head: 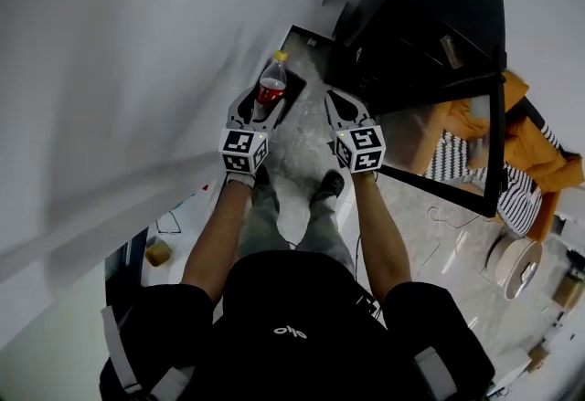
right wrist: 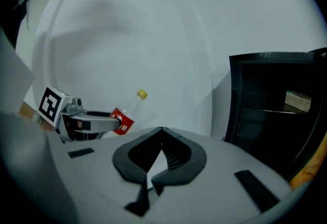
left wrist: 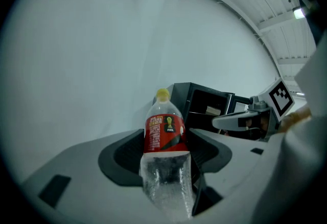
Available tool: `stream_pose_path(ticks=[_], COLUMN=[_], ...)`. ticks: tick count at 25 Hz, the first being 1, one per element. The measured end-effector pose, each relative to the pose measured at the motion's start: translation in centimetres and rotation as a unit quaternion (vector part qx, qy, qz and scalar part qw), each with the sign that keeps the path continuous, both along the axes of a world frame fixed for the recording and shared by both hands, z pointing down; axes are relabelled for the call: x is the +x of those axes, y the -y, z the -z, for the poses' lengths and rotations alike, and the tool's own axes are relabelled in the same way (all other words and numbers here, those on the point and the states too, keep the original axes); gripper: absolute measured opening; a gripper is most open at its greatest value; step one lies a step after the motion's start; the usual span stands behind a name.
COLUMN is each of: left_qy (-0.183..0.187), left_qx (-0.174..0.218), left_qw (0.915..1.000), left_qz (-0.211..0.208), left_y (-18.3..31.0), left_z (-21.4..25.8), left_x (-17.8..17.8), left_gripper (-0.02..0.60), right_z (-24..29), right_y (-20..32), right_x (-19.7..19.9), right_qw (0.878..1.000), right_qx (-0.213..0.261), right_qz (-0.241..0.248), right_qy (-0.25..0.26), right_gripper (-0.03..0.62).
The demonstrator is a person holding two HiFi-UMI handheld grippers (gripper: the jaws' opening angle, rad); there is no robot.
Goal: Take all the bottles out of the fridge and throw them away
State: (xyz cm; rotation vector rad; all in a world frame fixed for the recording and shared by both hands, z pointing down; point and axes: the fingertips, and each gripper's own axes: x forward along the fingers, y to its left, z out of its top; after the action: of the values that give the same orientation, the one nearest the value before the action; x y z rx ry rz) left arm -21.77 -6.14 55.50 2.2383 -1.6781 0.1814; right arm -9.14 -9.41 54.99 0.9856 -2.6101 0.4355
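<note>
A clear plastic bottle (left wrist: 164, 159) with a red label and a yellow cap stands upright between the jaws of my left gripper (left wrist: 166, 154), which is shut on its body. In the head view the bottle (head: 271, 84) pokes forward out of the left gripper (head: 260, 102); in the right gripper view the bottle (right wrist: 125, 116) shows at the left. My right gripper (right wrist: 161, 130) is shut with nothing in it, and it is beside the left one in the head view, right gripper (head: 338, 102). The black fridge (head: 416, 20) stands open ahead on the right.
A white wall (head: 137, 52) runs along the left. The fridge's glass door (head: 457, 148) hangs open to the right, with an orange and striped cloth (head: 530, 153) behind it. A white round appliance (head: 519, 264) sits on the floor at the right. A small box (right wrist: 297, 100) lies on a fridge shelf.
</note>
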Motion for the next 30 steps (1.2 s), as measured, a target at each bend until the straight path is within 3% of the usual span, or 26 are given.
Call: stream_pose_path(ticks=[16, 30], left_qy=[-0.006, -0.018], left_qx=[-0.059, -0.084], left_qw=[0.9983, 0.9962], left_qz=[-0.002, -0.013], left_y=[3.8, 8.2], left_z=[-14.9, -34.0], left_x=[-2.6, -2.4], left_gripper=[0.273, 0.273], right_z=[-15.5, -33.1], right_y=[3.3, 6.9], right_x=[-3.3, -4.9], right_qw=[0.997, 0.996], right_qx=[-0.074, -0.091], right_qz=[-0.031, -0.001], right_qy=[0.014, -0.002], right_gripper=[0.009, 0.009])
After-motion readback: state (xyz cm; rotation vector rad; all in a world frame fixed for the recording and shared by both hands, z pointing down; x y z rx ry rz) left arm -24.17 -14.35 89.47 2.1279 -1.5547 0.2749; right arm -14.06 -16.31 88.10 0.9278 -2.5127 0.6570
